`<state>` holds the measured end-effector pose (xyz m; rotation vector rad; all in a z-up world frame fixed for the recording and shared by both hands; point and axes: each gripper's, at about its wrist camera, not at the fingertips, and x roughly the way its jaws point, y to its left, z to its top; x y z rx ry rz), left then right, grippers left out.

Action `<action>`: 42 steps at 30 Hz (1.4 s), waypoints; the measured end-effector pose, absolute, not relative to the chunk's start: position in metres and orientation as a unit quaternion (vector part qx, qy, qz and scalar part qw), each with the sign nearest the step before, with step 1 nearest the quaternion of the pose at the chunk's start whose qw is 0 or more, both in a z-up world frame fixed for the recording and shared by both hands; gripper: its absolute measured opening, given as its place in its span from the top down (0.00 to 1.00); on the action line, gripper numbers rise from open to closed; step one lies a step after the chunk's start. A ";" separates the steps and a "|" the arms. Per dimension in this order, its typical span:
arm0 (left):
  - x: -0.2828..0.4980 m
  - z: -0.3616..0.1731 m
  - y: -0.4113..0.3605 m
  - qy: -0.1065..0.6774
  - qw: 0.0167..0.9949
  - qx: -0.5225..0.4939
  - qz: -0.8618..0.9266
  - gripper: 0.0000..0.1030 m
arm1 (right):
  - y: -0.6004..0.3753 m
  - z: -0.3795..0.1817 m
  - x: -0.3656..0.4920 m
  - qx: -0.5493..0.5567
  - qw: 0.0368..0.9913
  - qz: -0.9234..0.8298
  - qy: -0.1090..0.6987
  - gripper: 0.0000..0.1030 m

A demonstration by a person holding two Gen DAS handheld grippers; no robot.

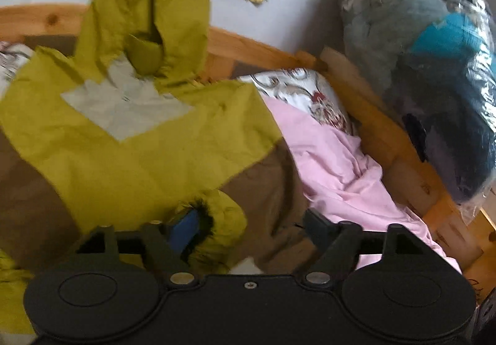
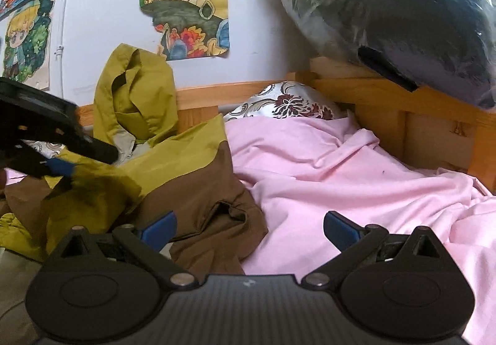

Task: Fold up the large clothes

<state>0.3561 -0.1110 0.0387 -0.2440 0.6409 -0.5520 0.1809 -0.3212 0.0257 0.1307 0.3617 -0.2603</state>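
An olive-green jacket with a brown lower part lies spread on the bed, its hood propped against the wall and its grey lining showing. My left gripper is open just above the jacket. Its left blue pad sits at the mouth of a bunched green sleeve cuff, and the other finger stands well clear over brown cloth. In the right wrist view my right gripper is open and empty, over the jacket's brown hem and the sheet. The left gripper shows there at the left edge.
A rumpled pink sheet covers the bed to the right of the jacket, with a patterned pillow at its head. A wooden bed frame carries a large clear plastic bag of clothes. Drawings hang on the white wall.
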 end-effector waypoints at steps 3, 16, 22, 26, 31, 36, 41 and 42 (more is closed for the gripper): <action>0.346 0.045 -0.080 0.291 0.916 -0.126 -0.248 0.08 | -0.318 0.027 0.182 0.059 0.976 -0.122 0.171 0.00; 0.370 0.012 -0.017 0.296 0.952 -0.050 -0.053 0.03 | -0.270 0.038 0.222 0.009 0.981 -0.046 0.186 0.00; 0.382 -0.021 -0.022 0.310 0.950 0.005 -0.022 0.03 | -0.242 -0.001 0.256 -0.091 0.952 -0.070 0.283 0.00; 0.379 -0.021 -0.027 0.301 0.953 0.027 -0.029 0.01 | -0.247 -0.005 0.258 -0.089 0.950 -0.063 0.294 0.00; 0.368 -0.008 -0.018 0.291 0.956 -0.014 -0.040 0.01 | -0.264 0.043 0.275 -0.082 0.966 -0.005 0.246 0.00; 0.361 -0.003 -0.017 0.290 0.956 -0.027 -0.033 0.01 | -0.273 0.121 0.373 -0.042 0.972 0.079 0.218 0.00; 0.365 -0.002 -0.006 0.301 0.952 -0.050 -0.024 0.01 | -0.248 0.182 0.494 -0.024 0.976 0.115 0.181 0.01; 0.365 -0.002 -0.002 0.302 0.951 -0.059 -0.019 0.01 | -0.243 0.188 0.513 -0.027 0.978 0.114 0.175 0.04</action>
